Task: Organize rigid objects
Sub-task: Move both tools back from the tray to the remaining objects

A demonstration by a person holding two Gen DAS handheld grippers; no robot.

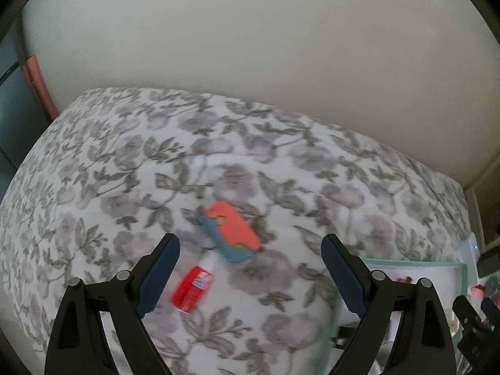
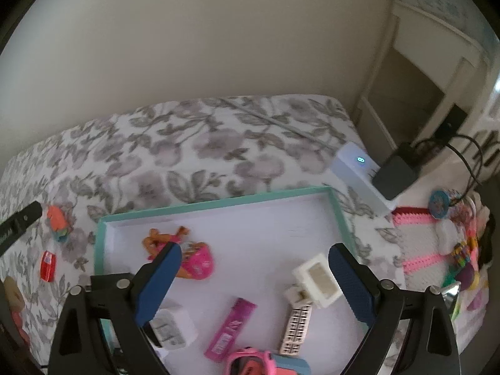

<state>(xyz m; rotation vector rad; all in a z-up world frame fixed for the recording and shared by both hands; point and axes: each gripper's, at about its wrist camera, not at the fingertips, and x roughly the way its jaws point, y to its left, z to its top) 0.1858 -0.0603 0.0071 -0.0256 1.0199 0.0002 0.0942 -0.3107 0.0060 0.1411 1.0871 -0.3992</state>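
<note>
Toys lay sorted in the teal tray [image 2: 339, 211] beneath the wide-open, empty right tongs [image 2: 254, 262]; a red tube [image 1: 192, 289] lay on the bed [image 1: 125, 156] between the open, empty left tongs [image 1: 250, 250].

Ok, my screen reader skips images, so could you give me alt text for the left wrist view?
The open left claw hovers over a floral bedspread, with a red tube and a coral-and-blue toy lying between its fingers. A teal-rimmed tray lies at right.
</note>
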